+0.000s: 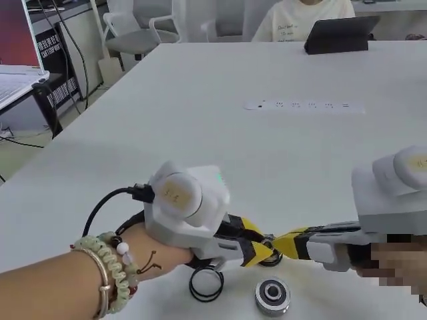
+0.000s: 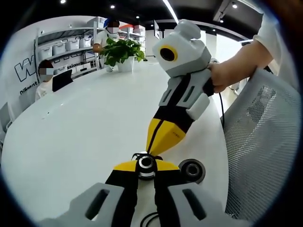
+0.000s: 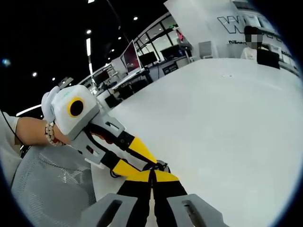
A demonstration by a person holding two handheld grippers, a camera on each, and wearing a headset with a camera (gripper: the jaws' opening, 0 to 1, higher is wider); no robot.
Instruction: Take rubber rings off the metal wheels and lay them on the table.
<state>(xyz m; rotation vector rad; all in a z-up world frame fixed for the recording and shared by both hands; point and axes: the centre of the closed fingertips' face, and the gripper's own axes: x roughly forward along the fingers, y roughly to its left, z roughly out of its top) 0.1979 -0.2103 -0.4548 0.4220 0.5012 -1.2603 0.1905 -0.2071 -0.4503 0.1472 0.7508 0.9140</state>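
Observation:
My left gripper (image 1: 265, 251) comes in from the lower left and is shut on a small metal wheel (image 2: 146, 162) held just above the white table (image 1: 220, 127). My right gripper (image 1: 277, 245) meets it from the right, its yellow tips shut on the black rubber ring (image 3: 160, 166) at the wheel's edge. In the left gripper view the right gripper (image 2: 153, 152) reaches down onto the wheel from above. A loose rubber ring (image 1: 207, 284) lies flat on the table under my left hand. Beside it lies a bare metal wheel (image 1: 271, 296), also seen as the wheel (image 2: 191, 170) in the left gripper view.
A white power strip (image 1: 303, 105) lies mid-table. At the far end a person sits behind a dark tablet (image 1: 340, 33). Office chairs (image 1: 133, 30) stand at the back left. A mesh chair back (image 2: 260, 142) is close to the table's near edge.

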